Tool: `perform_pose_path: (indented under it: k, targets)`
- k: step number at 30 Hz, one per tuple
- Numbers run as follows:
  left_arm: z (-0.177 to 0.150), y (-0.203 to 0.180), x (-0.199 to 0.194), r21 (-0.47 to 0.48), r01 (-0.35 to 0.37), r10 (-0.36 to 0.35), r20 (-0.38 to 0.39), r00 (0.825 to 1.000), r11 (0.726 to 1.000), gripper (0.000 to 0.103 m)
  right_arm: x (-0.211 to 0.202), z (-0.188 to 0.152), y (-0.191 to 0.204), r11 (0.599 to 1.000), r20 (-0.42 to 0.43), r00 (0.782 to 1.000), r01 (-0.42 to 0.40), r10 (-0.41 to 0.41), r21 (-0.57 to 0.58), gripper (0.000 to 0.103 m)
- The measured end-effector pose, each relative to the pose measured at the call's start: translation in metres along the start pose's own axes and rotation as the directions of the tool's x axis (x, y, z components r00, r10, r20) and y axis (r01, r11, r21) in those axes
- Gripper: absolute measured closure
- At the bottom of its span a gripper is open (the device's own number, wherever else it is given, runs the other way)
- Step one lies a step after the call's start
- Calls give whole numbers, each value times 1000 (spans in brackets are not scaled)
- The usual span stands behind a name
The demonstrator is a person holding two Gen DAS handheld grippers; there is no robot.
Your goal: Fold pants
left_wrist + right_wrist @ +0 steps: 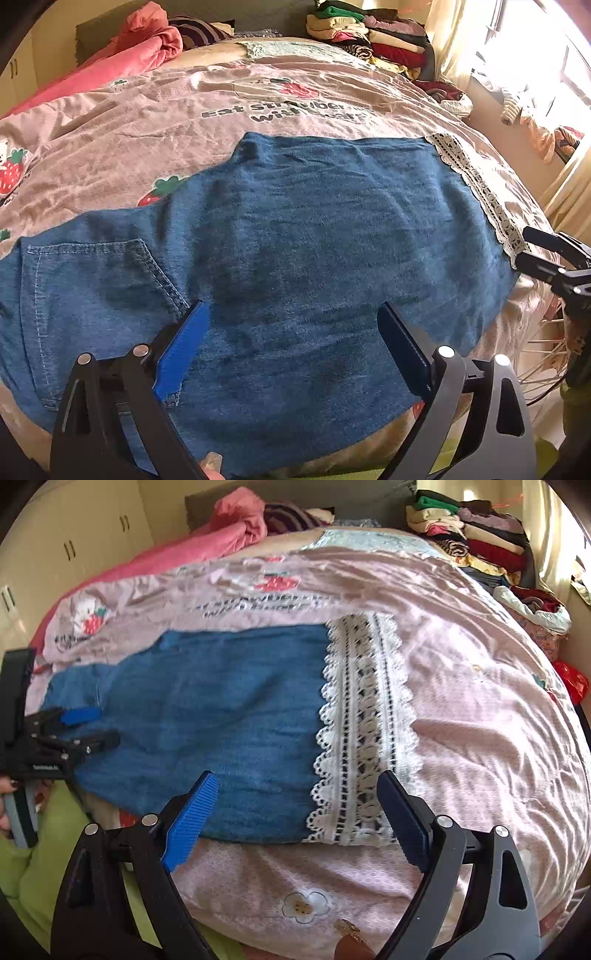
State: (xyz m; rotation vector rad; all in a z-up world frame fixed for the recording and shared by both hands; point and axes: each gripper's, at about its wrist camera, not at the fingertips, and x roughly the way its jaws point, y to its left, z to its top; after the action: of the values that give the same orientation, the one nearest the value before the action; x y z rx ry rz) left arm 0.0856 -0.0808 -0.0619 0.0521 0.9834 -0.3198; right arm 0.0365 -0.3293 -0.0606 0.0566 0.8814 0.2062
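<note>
Denim pants point(295, 240) with a lace hem point(362, 731) lie flat on the quilt point(480, 701): soft, limp, moderately heavy by appearance. Left gripper point(291, 314) and right gripper point(295, 779) both stand spread, empty. Recommended holds: waistband edge and laced hem.

pants point(295, 240) waist end cut off by frame edge, duvet lettering point(258, 603) blurred

You see blue denim pants point(295, 229) with white lace trim point(362, 731) on a pink strawberry-print quilt point(480, 720).
</note>
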Motion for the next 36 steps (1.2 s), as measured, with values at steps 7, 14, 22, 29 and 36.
perform_pose_path:
  k: [7, 14, 22, 29, 36]
  targets:
    - [9, -6, -10, 12, -6, 5, 29, 1000, 1000, 5, -11, 2, -14, 1000, 36, 999, 19, -20, 16, 16]
    - [20, -16, -13, 38, -9, 7, 42, 999, 999, 5, -14, 0, -28, 999, 50, 999, 18, -20, 48, 15]
    - [50, -37, -6, 93, 4, -8, 42, 999, 996, 5, -14, -4, -40, 997, 59, 998, -15, 10, 78, 14]
    - [96, -58, 28, 113, 72, -73, 3, 997, 991, 5, -4, -12, -53, 990, 47, 997, -67, 62, 121, 14]
    - [128, -72, 72, 144, 104, -100, -31, 994, 984, 5, 13, -14, -60, 980, 32, 993, -119, 115, 157, 14]
